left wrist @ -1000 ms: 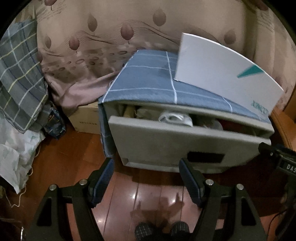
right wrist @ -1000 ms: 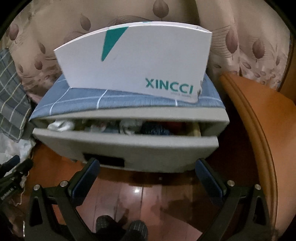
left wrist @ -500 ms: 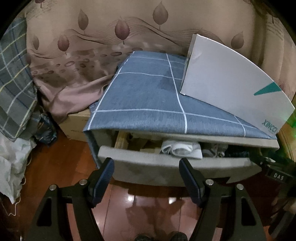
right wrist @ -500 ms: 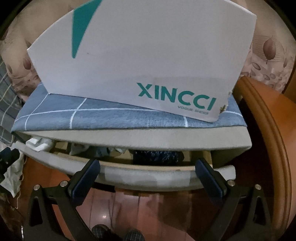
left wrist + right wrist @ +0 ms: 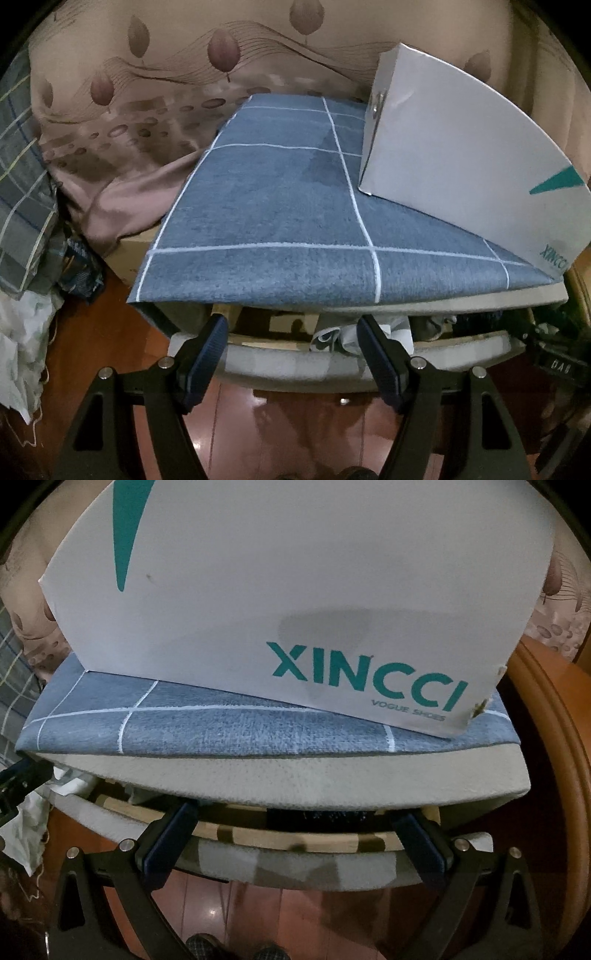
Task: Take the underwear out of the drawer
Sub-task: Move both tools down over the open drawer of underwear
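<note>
Hovering wide open at the bottom of the frame over the grey felt drawer front: left gripper, jaws spread and holding nothing, its right pad just in front of the white folded underwear lying inside the drawer at lower centre. Spreading just as wide and empty in its own view: right gripper, tips at the drawer rim. Overhanging and hiding most of the drawer opening: blue checked cloth top, bearing a white XINCCI shoe box filling the upper frame.
</note>
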A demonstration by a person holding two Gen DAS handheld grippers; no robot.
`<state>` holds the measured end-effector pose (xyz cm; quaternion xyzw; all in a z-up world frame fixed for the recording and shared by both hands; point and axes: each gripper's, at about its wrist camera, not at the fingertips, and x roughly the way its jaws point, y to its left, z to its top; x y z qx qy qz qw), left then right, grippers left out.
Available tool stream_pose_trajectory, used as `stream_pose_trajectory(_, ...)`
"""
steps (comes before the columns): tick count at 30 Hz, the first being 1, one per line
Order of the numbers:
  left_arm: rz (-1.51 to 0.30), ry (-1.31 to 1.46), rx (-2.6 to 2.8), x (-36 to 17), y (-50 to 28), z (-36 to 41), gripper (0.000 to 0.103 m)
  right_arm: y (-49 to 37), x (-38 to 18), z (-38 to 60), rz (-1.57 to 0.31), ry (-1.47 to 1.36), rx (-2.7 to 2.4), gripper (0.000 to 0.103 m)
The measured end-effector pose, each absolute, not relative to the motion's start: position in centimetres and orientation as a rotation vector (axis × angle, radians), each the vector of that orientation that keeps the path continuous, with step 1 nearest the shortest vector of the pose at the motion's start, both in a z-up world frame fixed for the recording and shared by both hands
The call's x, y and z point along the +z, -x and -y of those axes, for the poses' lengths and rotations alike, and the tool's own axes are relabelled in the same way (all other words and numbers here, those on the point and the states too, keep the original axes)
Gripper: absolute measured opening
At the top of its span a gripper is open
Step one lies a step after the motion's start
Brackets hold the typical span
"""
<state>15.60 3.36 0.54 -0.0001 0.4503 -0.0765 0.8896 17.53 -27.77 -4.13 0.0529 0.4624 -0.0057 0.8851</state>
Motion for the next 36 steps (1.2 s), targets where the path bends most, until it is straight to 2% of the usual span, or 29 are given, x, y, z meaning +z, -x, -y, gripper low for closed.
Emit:
stream_pose_trajectory(13,-0.985,-0.070,-0.189,-0.3,-15.0,-2.0,0.074,-17.1,-4.6,26.9,-1.004,-0.109,-0.008,0.102)
stream_pose_trajectory(36,-1.109,-0.054,-0.279,-0.2,-5.8,-4.8,0.074,-11.5,-4.0,26.8,-1.200,-0.135,0.003,0.102)
